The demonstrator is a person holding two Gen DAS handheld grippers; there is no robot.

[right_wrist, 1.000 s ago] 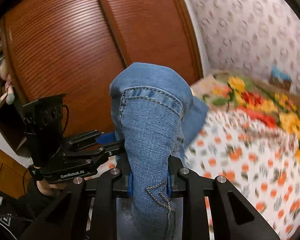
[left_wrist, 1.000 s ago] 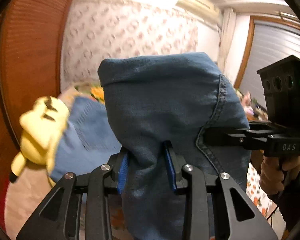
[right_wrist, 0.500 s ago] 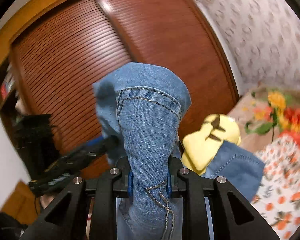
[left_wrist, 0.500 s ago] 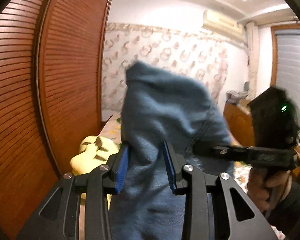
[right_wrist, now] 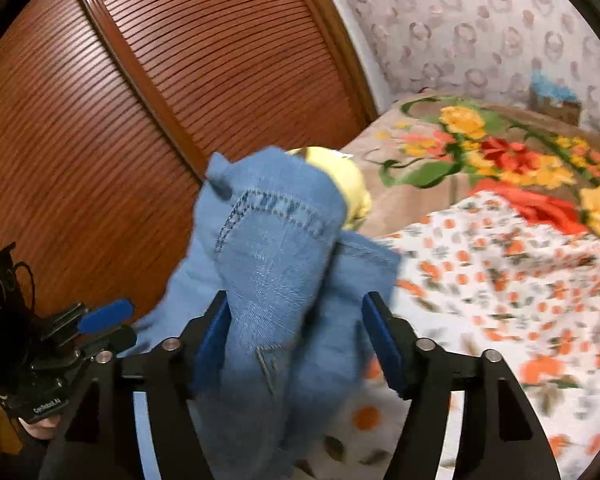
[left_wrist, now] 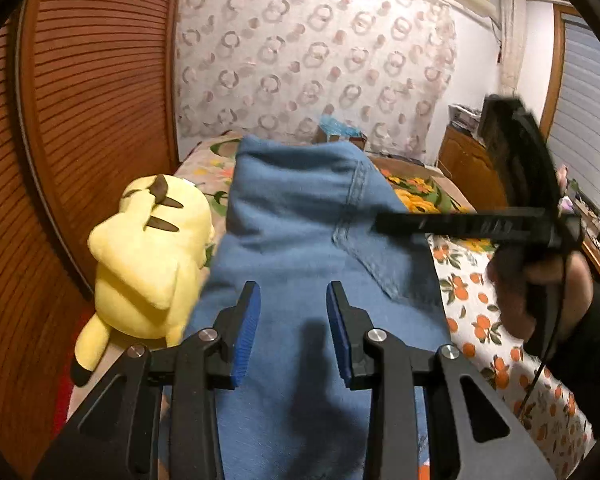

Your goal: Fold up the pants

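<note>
Blue denim pants (left_wrist: pixel 300 240) lie spread on the bed ahead of my left gripper (left_wrist: pixel 293 334), whose blue-padded jaws stand apart with nothing between them. In the right wrist view the pants (right_wrist: pixel 276 264) are bunched and blurred between the wide-open jaws of my right gripper (right_wrist: pixel 300 340); whether the pads touch the cloth I cannot tell. The right gripper (left_wrist: pixel 384 222) also shows in the left wrist view at the pants' right side. The left gripper (right_wrist: pixel 100 320) shows at the lower left of the right wrist view.
A yellow plush toy (left_wrist: pixel 152 252) lies against the pants' left side, also peeking behind them (right_wrist: pixel 352 184). The bed has an orange-print sheet (right_wrist: pixel 500 280) and a floral blanket (right_wrist: pixel 480 148). A slatted wooden wardrobe (right_wrist: pixel 140 100) stands to the left. A wooden cabinet (left_wrist: pixel 472 168) stands far right.
Both grippers were shut on the lifted pants; now both have opened. The pants have dropped onto the bed beside the plush toy.
</note>
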